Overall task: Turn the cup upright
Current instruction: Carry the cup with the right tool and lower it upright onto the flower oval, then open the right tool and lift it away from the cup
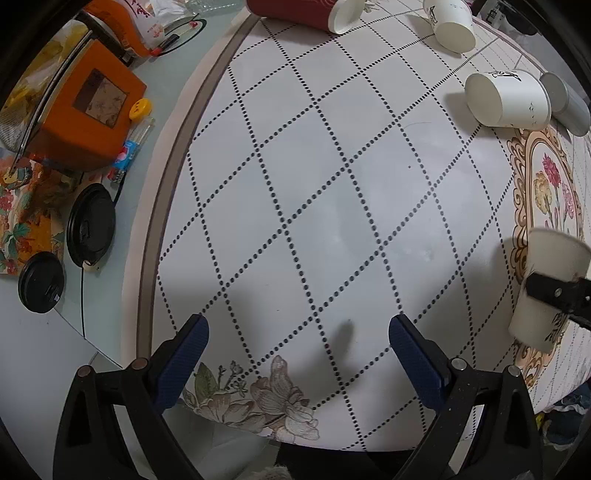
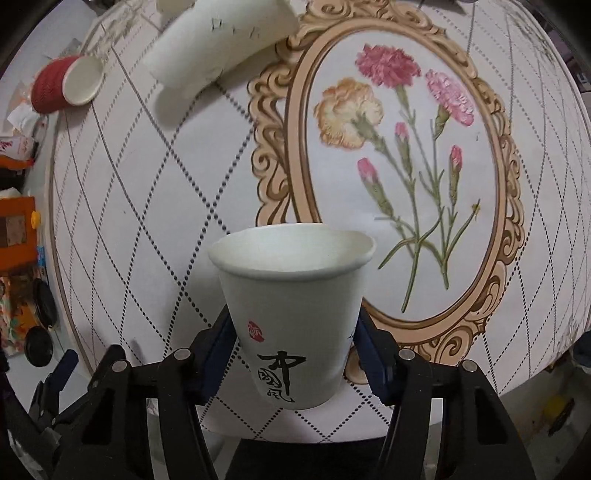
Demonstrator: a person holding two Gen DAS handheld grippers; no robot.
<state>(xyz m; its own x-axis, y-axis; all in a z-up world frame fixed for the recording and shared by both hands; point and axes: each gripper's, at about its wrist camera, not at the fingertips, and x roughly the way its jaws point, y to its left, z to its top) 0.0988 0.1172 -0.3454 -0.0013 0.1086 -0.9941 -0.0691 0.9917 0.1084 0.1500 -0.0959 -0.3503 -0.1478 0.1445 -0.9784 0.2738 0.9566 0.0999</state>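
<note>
My right gripper (image 2: 293, 350) is shut on a white paper cup (image 2: 291, 314) with black calligraphy, held mouth up above the tablecloth; the cup also shows in the left wrist view (image 1: 550, 288), with a right finger (image 1: 554, 291) across it. My left gripper (image 1: 297, 339) is open and empty over the dotted-diamond cloth. Two more white cups lie on their sides, one at the far right (image 1: 506, 99), also seen in the right wrist view (image 2: 218, 40), and one further back (image 1: 450, 24). A red cup (image 1: 303, 13) lies on its side at the back, also in the right wrist view (image 2: 64, 85).
The round table (image 1: 155, 229) carries a cloth with a flower medallion (image 2: 399, 155). A grey cylinder (image 1: 565, 101) lies behind the right white cup. Left of the table are an orange box (image 1: 85, 107), black lids (image 1: 90, 225) and a cable.
</note>
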